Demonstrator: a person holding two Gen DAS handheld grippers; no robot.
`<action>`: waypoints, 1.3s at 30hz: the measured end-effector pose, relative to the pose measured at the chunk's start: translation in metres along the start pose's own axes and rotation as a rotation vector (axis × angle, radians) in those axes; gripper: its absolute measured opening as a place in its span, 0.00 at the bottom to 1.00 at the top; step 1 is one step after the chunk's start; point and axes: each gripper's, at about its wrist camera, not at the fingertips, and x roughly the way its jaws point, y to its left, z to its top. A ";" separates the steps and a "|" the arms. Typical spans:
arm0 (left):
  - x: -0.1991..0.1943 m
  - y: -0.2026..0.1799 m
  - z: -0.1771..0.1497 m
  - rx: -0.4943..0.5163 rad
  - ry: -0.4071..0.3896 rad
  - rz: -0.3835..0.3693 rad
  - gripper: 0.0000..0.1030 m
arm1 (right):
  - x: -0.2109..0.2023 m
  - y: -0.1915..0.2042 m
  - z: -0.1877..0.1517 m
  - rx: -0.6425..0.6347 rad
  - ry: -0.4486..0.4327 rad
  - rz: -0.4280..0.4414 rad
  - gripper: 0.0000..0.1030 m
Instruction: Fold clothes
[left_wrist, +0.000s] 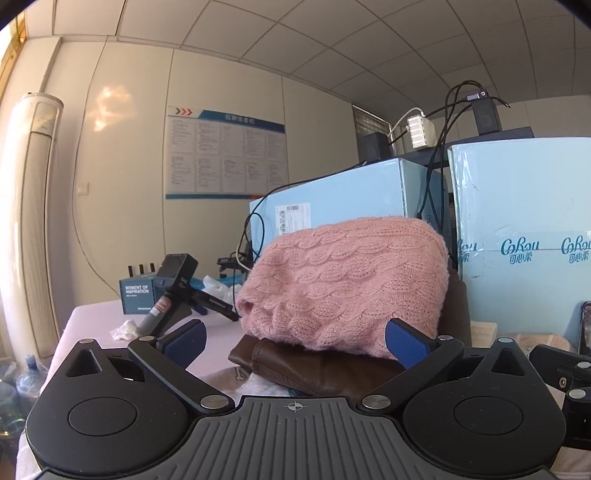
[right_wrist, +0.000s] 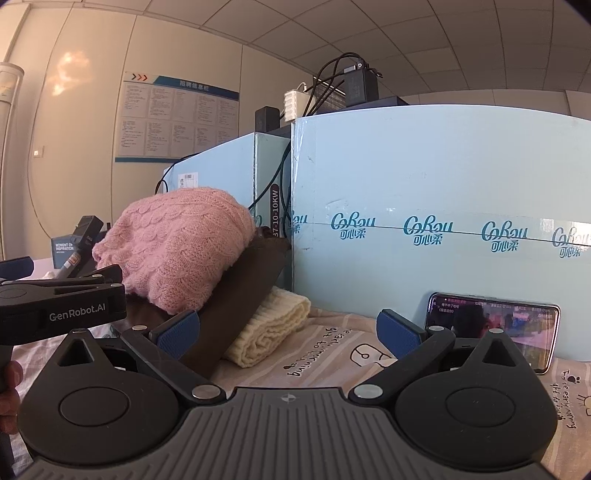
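A folded pink knit sweater (left_wrist: 343, 280) lies on top of a folded brown garment (left_wrist: 314, 369), just ahead of my left gripper (left_wrist: 295, 343), which is open and empty. The pink sweater (right_wrist: 177, 247) and the brown garment (right_wrist: 236, 310) also show in the right wrist view, stacked over a folded cream knit (right_wrist: 273, 328). My right gripper (right_wrist: 288, 332) is open and empty, with its left finger next to the brown garment's edge. The left gripper's body (right_wrist: 62, 310) shows at the left of that view.
Light blue cartons (right_wrist: 424, 221) stand right behind the stack, with chargers and cables on top. A phone (right_wrist: 491, 328) with a lit screen leans against the carton. A handheld device (left_wrist: 173, 291), a small blue box (left_wrist: 138, 293) and crumpled tissue (left_wrist: 123, 328) lie at the left on the printed sheet (right_wrist: 351, 354).
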 end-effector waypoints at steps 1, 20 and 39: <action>-0.001 0.001 0.000 0.007 0.022 -0.008 1.00 | 0.000 0.000 0.000 0.000 -0.001 0.000 1.00; -0.009 0.010 -0.002 -0.003 -0.008 0.052 1.00 | -0.003 -0.002 0.000 0.010 -0.014 0.001 1.00; -0.011 0.010 -0.002 -0.012 -0.020 0.027 1.00 | -0.003 -0.004 0.000 0.020 -0.013 0.001 1.00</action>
